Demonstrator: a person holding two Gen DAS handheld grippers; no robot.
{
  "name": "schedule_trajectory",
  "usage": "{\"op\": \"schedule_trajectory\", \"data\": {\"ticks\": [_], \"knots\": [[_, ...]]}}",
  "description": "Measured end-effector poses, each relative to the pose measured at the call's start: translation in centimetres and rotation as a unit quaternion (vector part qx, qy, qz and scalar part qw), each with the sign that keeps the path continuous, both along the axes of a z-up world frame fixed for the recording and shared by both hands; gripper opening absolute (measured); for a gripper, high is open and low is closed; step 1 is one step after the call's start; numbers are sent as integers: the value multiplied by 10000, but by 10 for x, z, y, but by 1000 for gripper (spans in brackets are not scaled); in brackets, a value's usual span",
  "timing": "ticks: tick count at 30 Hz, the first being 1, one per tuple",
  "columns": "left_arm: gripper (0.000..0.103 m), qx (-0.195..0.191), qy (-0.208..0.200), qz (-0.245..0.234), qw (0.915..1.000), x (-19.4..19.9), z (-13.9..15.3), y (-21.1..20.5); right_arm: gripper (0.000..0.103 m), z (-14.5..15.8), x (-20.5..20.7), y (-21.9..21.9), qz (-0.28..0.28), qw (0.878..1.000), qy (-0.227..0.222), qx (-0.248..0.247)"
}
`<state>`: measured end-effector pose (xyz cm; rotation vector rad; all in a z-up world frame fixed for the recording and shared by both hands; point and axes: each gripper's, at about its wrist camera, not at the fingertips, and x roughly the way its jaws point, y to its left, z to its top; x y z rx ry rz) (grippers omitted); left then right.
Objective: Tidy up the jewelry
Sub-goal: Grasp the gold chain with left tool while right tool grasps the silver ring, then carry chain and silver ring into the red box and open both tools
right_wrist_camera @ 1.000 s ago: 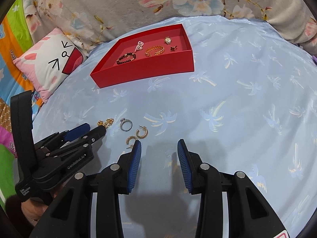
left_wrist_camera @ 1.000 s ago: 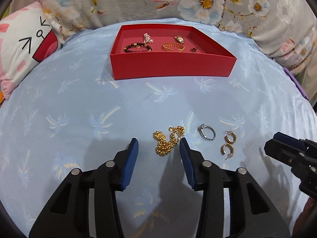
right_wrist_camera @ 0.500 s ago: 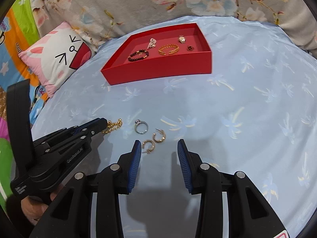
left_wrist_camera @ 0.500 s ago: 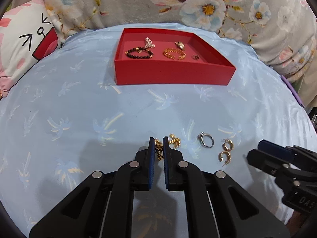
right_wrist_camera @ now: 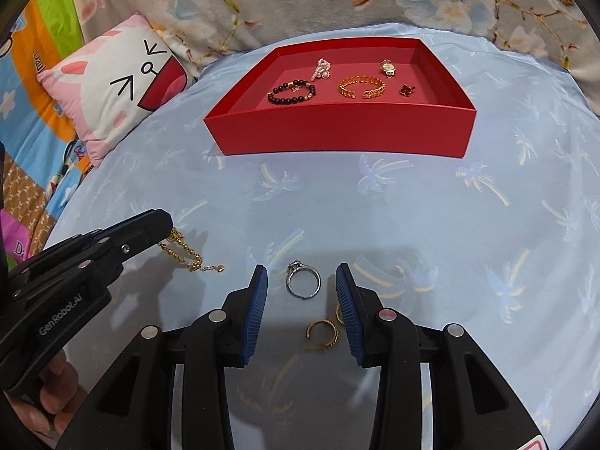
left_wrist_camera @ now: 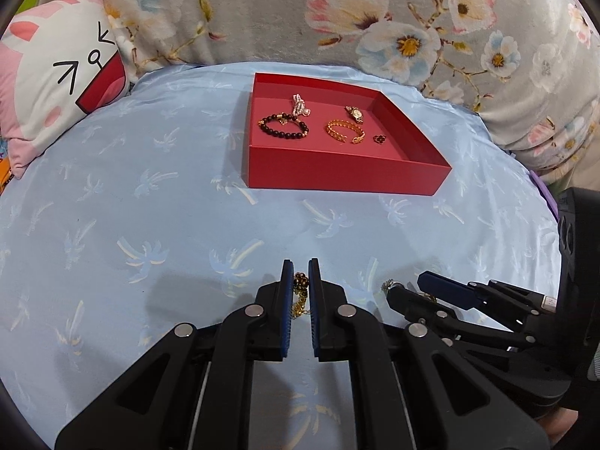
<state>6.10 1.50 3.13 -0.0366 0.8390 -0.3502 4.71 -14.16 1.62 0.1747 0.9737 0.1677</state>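
Observation:
My left gripper is shut on a gold chain bracelet. In the right wrist view the gold chain bracelet dangles from the left gripper just above the blue cloth. My right gripper is open, its fingers standing on either side of a silver ring without touching it. Two gold hoop earrings lie further back between the fingers, one partly hidden by the right finger. A red tray at the far side holds a black bead bracelet, a gold bangle and several small pieces.
A cat-face pillow lies far left, a floral blanket behind the red tray. The right gripper sits close to the right of my left one. Blue palm-print cloth stretches between the grippers and the tray.
My left gripper closed on the gold chain and lifted it off the cloth. My right gripper slid left past the hoop earrings until its fingers straddle the silver ring.

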Motion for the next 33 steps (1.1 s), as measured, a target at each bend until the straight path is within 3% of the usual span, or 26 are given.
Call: {"op": "schedule_trajectory", "data": {"ticks": [8, 18, 23, 33], "knots": [[7, -9, 104, -8, 9999, 2, -6, -1, 19, -6, 2, 8, 68, 9994, -53, -348], [7, -134, 90, -21, 9999, 3, 4, 1, 19, 3, -1, 1, 8, 9995, -168, -282], [7, -311, -28, -78, 9995, 6, 28, 6, 19, 27, -6, -15, -148, 9991, -386, -117], [7, -557, -729, -290, 9954, 41, 109, 0, 19, 84, 20, -64, -448, 9946, -933, 118]]}}
